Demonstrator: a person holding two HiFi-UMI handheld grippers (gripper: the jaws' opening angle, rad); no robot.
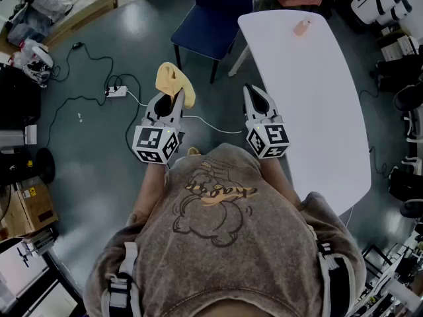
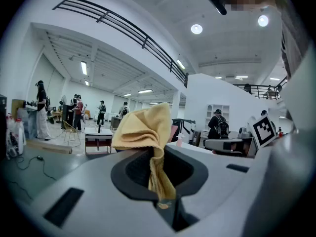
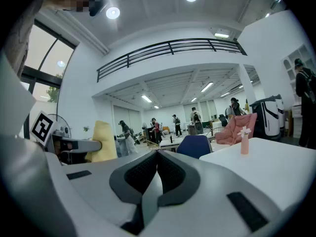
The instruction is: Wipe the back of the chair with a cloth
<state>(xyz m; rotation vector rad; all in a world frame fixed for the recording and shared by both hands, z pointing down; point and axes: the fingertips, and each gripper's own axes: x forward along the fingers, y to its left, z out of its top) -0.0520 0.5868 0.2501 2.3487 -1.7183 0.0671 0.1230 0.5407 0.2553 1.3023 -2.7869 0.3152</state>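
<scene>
Head view, left gripper (image 1: 176,98): middle left of the frame, clenched on the yellow cloth (image 1: 174,82), which bunches up past its tips.
Head view, right gripper (image 1: 255,92): just right of centre, tips overlapping the near edge of the white table (image 1: 317,104).
Head view, chair (image 1: 215,15): dark blue, top centre, beyond both grippers and well apart from the cloth.
Head view, floor: a white cable runs from a power strip (image 1: 117,91) at the left to behind the grippers.
Left gripper view, left gripper (image 2: 157,158): jaws pinched on a hanging fold of the cloth (image 2: 142,128); the rest of the cloth billows above them at centre frame.
Left gripper view, surroundings: the right gripper's marker cube (image 2: 263,130) shows at the right edge.
Right gripper view, right gripper (image 3: 157,156): jaws pressed together, nothing between them.
Right gripper view, chair (image 3: 194,145): just right of centre, behind the jaws.
Right gripper view, cloth (image 3: 102,141): at the left, held out by the left gripper (image 3: 74,145).
Right gripper view, table (image 3: 261,167): lower right, with a small pink vase (image 3: 244,142) standing on it.
</scene>
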